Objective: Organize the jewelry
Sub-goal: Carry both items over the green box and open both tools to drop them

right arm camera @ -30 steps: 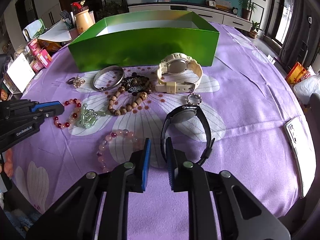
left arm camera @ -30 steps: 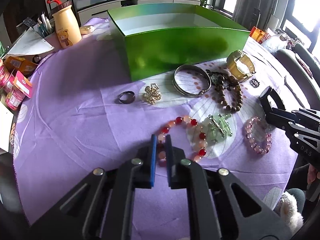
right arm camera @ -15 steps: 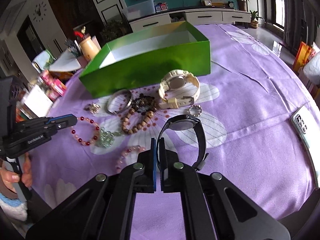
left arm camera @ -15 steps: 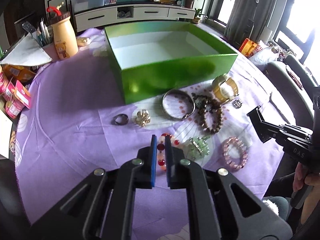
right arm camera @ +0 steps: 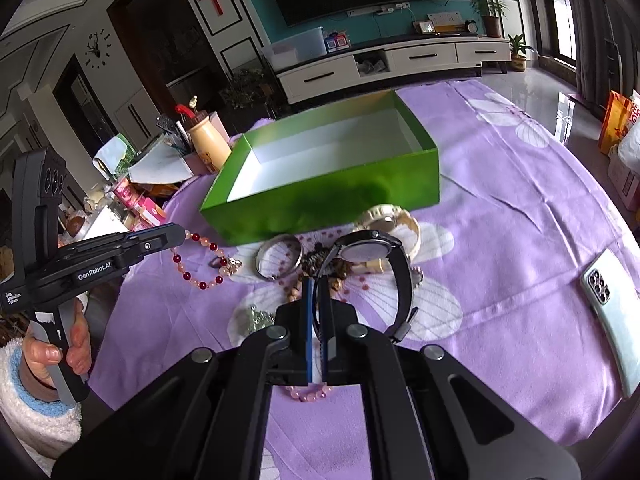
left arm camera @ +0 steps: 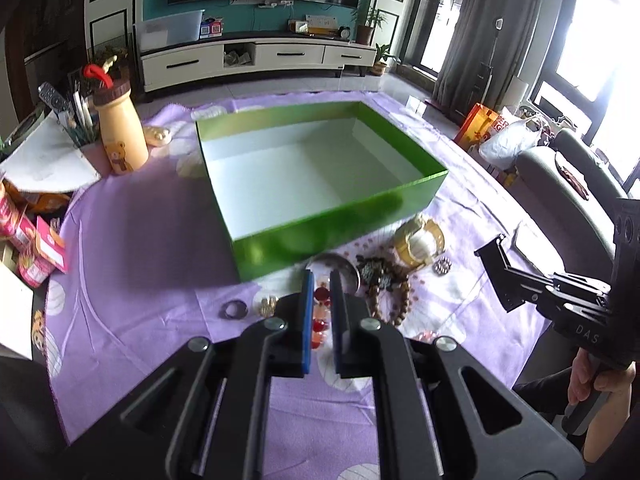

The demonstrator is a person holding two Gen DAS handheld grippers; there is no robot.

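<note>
Left wrist: left gripper (left arm camera: 320,280) clamps the red bead bracelet (left arm camera: 321,312), which hangs between the pads just in front of the green box (left arm camera: 340,232). The box's long axis runs left-right on the purple cloth (left arm camera: 140,248), TV cabinet (left arm camera: 256,60) behind.

Right wrist: right gripper (right arm camera: 318,284), just closed, pinches the black watch (right arm camera: 370,250) strap; dial faces up, in front of the box.

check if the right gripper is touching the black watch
Touching. In the right wrist view the right gripper is shut on the strap of the black watch, which hangs lifted above the purple cloth.
</note>
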